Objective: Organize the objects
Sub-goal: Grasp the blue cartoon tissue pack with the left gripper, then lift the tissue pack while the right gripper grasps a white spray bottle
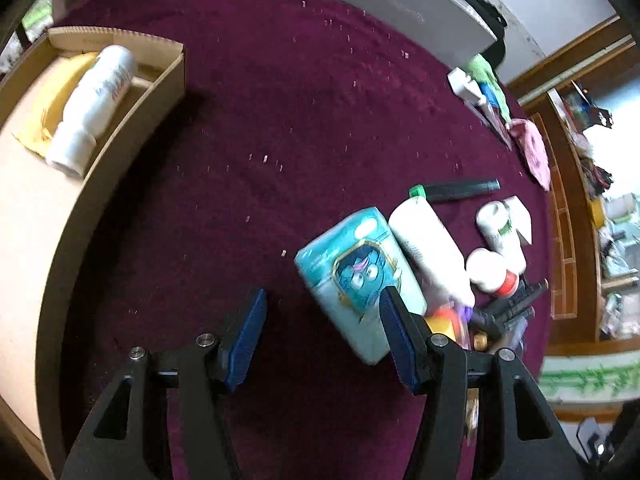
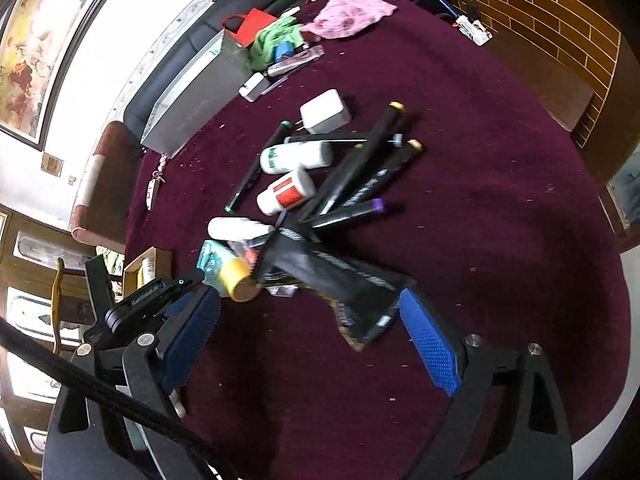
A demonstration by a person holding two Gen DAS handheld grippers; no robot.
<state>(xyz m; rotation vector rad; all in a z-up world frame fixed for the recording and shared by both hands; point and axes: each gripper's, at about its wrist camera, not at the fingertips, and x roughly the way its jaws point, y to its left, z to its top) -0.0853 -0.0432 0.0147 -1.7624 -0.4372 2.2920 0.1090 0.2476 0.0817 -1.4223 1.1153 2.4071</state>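
My left gripper [image 1: 324, 292] is open over the maroon table with nothing between its blue pads. Its right finger overlaps a teal tissue pack [image 1: 360, 276] that lies beside a white bottle [image 1: 432, 252]. At the left a cardboard box [image 1: 132, 120] holds another white bottle [image 1: 92, 108] and something yellow. My right gripper [image 2: 308, 294] is open. A black packet [image 2: 340, 292] lies between its fingers, close to the right pad and away from the left one. Beyond the packet lies a heap of black markers [image 2: 360, 168], white bottles [image 2: 296, 156] and a yellow tape roll [image 2: 238, 280].
A grey box [image 2: 188, 96] stands at the table's far edge, with a pink cloth [image 2: 348, 14], a green cloth [image 2: 276, 40] and small items near it. A white charger [image 2: 326, 112] lies behind the markers. Bare maroon cloth [image 1: 280, 120] stretches between the cardboard box and the heap.
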